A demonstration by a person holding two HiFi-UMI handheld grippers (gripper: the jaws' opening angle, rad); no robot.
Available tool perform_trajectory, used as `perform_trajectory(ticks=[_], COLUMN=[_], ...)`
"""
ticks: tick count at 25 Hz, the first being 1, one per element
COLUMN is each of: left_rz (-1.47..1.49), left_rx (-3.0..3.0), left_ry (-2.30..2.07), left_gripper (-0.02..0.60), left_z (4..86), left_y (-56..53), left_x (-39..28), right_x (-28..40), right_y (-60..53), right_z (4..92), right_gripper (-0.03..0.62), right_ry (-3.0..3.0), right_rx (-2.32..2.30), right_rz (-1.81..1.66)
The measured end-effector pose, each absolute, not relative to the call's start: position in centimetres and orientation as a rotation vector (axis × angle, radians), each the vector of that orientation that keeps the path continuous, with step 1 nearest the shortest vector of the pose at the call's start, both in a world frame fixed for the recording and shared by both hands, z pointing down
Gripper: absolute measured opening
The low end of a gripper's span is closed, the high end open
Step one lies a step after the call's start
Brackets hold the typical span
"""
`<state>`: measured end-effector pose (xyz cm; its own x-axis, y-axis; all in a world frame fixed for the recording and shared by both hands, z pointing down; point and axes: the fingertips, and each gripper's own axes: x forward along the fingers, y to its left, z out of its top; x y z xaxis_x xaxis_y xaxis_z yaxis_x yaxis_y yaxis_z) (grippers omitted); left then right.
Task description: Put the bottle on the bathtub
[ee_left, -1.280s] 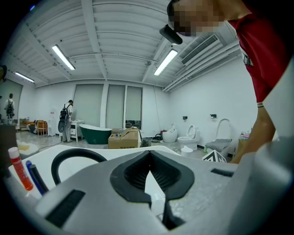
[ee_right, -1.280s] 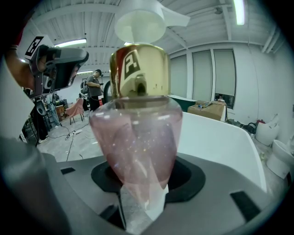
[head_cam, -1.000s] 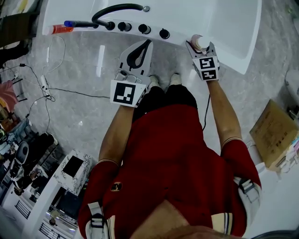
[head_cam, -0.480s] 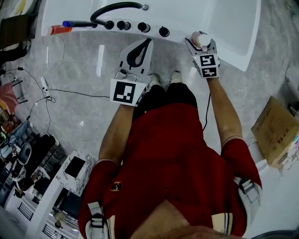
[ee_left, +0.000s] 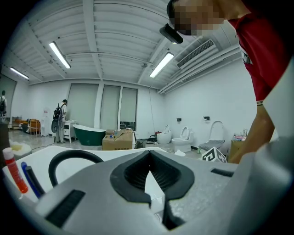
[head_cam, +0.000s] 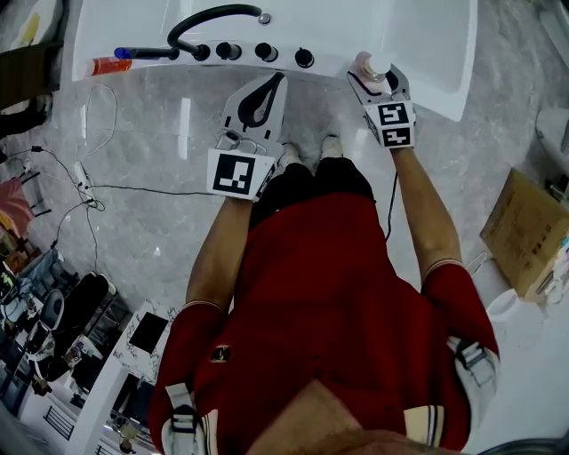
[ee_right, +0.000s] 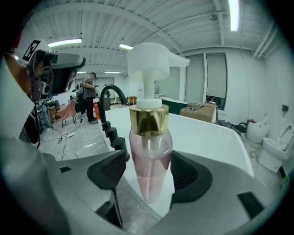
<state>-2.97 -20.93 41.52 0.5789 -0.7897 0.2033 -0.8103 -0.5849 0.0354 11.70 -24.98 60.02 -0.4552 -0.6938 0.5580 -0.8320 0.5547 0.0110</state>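
Note:
A clear pink pump bottle (ee_right: 149,156) with a gold collar and a white pump head stands upright between my right gripper's (ee_right: 148,169) jaws, which are shut on its body. In the head view the bottle (head_cam: 370,67) and the right gripper (head_cam: 373,78) are at the front rim of the white bathtub (head_cam: 436,62), right of the black knobs (head_cam: 260,51). The bottle's base is level with the rim's edge; whether it touches is unclear. My left gripper (head_cam: 265,91) hangs over the floor just short of the rim. Its jaws are shut and hold nothing (ee_left: 149,173).
A black curved faucet (head_cam: 212,18) rises from the tub's rim. At the rim's left end lie a red tube (head_cam: 110,65) and a blue pen (head_cam: 142,52). Cables (head_cam: 84,173) run across the marble floor at left. A cardboard box (head_cam: 526,233) stands at right.
My right gripper has carried the bottle a little forward and left, up to the tub's rim. The left gripper has held its place.

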Motion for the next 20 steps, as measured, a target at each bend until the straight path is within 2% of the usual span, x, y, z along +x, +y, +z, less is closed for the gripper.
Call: perform_trajectory(ticks=[12,15,20], left_rz=[0.181,0.164,0.14], left_rx=[2.707,2.718,2.743], left_ry=[-1.309,-1.294,-1.27], left_gripper=[0.008,0.008,0.006], left_z=[40.3,40.0,39.3], left_y=[-18.1,-17.5,-16.0], left_x=[-3.8,-3.7,-3.4], right_x=[12.4,11.6,9.7], right_y=[-20.0,-18.6,-16.2], right_z=[54.1,52.0,48.0], right_gripper=[0.289,0.249,0.129], right_ry=[-2.283,-2.325,-2.411], right_rx=[1.437,1.452,1.445], right_rz=[0.438,0.454,0.442])
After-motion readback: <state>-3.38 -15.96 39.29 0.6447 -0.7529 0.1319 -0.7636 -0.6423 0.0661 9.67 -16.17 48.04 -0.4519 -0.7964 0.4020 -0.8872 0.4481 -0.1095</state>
